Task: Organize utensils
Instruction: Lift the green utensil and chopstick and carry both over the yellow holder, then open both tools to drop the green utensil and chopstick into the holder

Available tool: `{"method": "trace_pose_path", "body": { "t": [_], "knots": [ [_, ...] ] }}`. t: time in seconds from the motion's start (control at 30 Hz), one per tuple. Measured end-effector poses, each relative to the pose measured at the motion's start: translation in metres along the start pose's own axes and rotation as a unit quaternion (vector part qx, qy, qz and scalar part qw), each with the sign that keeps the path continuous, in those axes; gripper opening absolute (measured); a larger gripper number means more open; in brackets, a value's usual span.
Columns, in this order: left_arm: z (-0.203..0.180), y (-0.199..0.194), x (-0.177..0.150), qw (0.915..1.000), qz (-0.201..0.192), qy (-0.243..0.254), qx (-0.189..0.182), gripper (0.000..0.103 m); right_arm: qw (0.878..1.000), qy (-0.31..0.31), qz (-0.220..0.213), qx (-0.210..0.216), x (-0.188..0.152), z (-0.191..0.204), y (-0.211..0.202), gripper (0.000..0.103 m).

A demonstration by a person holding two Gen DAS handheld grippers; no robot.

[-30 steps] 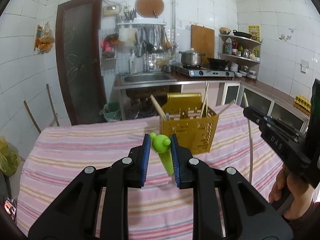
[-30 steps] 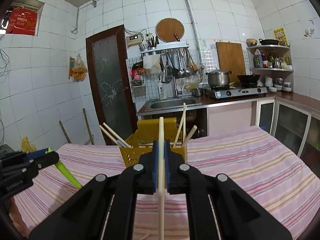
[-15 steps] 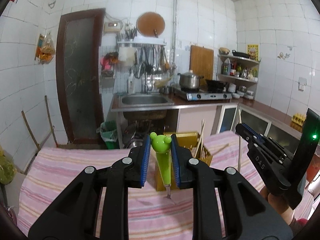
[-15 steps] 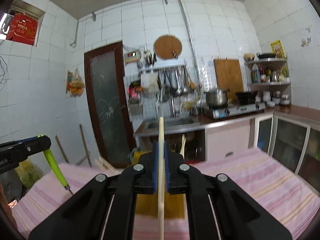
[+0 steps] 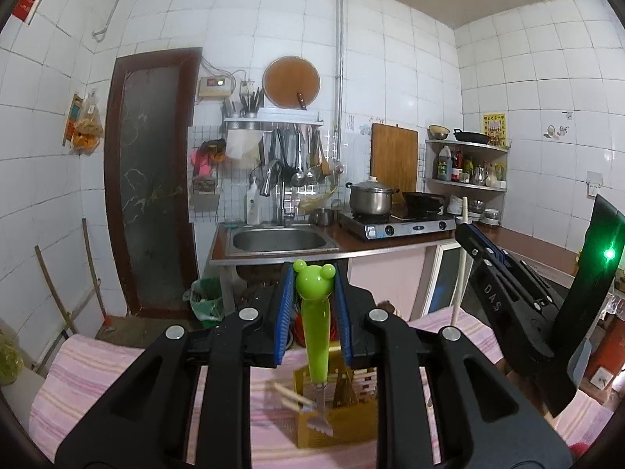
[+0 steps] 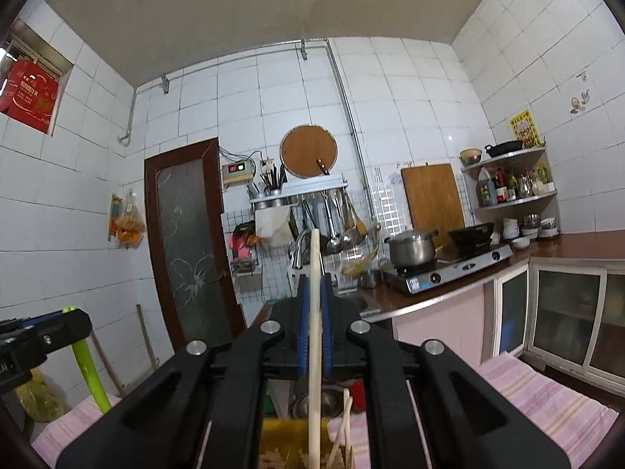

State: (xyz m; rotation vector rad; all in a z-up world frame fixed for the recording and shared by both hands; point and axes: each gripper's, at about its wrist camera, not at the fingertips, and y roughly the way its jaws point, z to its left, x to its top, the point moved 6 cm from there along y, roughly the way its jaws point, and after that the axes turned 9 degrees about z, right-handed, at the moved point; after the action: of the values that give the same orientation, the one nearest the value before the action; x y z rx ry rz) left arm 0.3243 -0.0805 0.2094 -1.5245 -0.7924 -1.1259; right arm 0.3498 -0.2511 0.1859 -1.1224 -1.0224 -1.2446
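Observation:
My left gripper is shut on a green frog-headed utensil, held upright with its serrated metal tip just above the yellow utensil caddy. My right gripper is shut on a pale wooden chopstick, held upright over the same caddy. The right gripper also shows in the left wrist view at the right, the left gripper in the right wrist view at the left. Other chopsticks stand in the caddy.
The caddy stands on a table with a pink striped cloth. Behind are a sink, a stove with a pot, cabinets and a brown door.
Both grippers have risen and tilted upward with their utensils. The caddy has dropped to the bottom of both views, and the green utensil's tip now hangs over it.

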Motion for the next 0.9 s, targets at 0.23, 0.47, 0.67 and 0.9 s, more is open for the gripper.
{"method": "trace_pose_path", "body": {
  "t": [0.23,0.47,0.67,0.9],
  "knots": [
    [-0.004,0.047,-0.002,1.0000,-0.005,0.004,-0.001,0.019,1.000,-0.011,-0.010,-0.017,-0.020,0.002,0.033,0.006],
    [0.000,0.091,-0.021,0.9998,0.019,0.003,0.000,0.019,0.999,-0.013,-0.009,-0.027,-0.038,-0.004,0.057,0.006],
    [0.006,0.123,-0.053,0.9984,0.056,-0.002,0.002,0.019,0.999,-0.027,-0.008,-0.033,-0.052,-0.003,0.060,0.006],
    [0.015,0.138,-0.072,0.9959,0.089,-0.016,0.009,0.020,0.998,-0.042,0.027,-0.026,-0.068,-0.003,0.058,0.006]
  ]
}}
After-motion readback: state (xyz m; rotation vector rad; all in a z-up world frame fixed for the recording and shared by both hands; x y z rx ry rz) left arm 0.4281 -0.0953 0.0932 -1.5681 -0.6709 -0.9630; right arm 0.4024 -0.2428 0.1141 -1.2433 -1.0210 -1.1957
